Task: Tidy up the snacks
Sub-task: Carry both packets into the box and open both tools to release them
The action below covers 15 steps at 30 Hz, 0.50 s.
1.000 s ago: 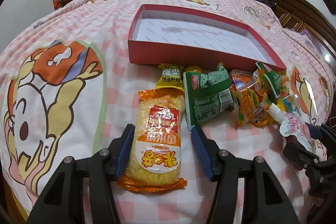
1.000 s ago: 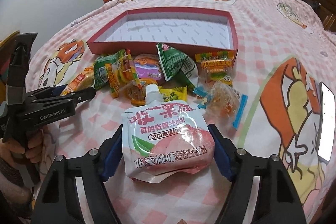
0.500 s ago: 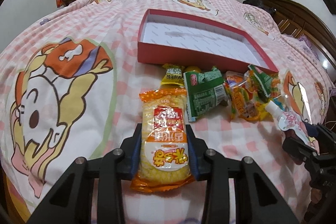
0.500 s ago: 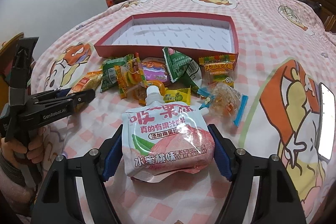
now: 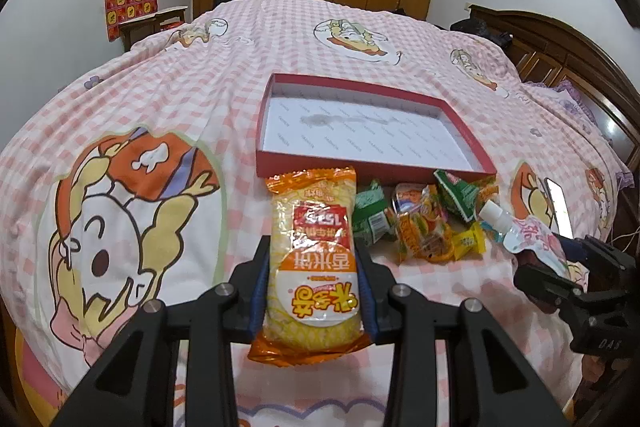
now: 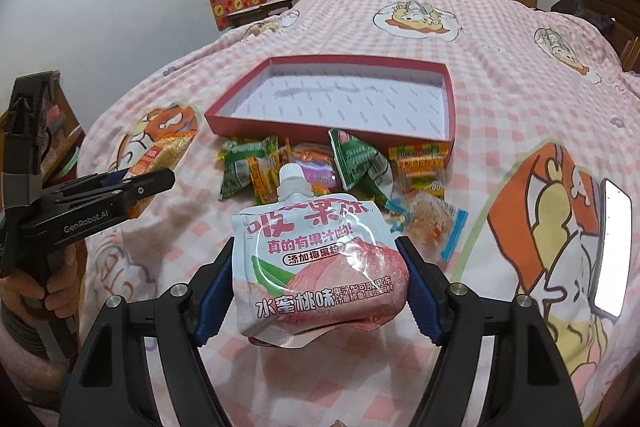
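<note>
Snacks pinched in both tilted-down grippers' fingers: rice-cracker pack left, jelly pouch right.

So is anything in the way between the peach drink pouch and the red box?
Yes. The right gripper holds the peach pouch, and the loose snack pile lies on the bed right in front of the red box, against its near wall. The box itself looks empty, so lifting the pouch over the pile should clear it.

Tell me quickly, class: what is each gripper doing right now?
Left gripper: closed on the orange rice cracker pack.
Right gripper: closed on the peach jelly pouch.
</note>
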Tool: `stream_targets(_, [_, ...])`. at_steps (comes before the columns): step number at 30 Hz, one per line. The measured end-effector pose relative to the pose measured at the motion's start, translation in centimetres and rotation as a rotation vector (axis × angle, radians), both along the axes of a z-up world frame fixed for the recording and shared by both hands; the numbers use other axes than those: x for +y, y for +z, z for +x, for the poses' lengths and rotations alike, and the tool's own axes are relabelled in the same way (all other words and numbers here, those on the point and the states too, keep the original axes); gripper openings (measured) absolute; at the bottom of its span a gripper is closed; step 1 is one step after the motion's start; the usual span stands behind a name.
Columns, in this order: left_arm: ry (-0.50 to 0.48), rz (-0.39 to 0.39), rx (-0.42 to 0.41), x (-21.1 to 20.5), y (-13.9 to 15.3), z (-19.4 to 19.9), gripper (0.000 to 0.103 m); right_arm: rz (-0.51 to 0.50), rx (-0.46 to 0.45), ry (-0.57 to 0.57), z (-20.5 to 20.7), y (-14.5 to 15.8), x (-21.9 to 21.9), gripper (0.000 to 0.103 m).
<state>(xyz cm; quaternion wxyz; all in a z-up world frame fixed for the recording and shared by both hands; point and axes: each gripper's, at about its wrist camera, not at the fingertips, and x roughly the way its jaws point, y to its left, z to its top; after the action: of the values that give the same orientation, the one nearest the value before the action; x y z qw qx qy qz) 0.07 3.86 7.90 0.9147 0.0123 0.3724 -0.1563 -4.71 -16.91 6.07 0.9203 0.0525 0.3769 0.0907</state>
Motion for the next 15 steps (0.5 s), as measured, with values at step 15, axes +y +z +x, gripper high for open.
stream_targets(15, [-0.019,-0.002,-0.012,-2.0,3.0,4.4,0.039,-0.026,-0.007,-0.006,3.7,3.0,-1.8,0.076])
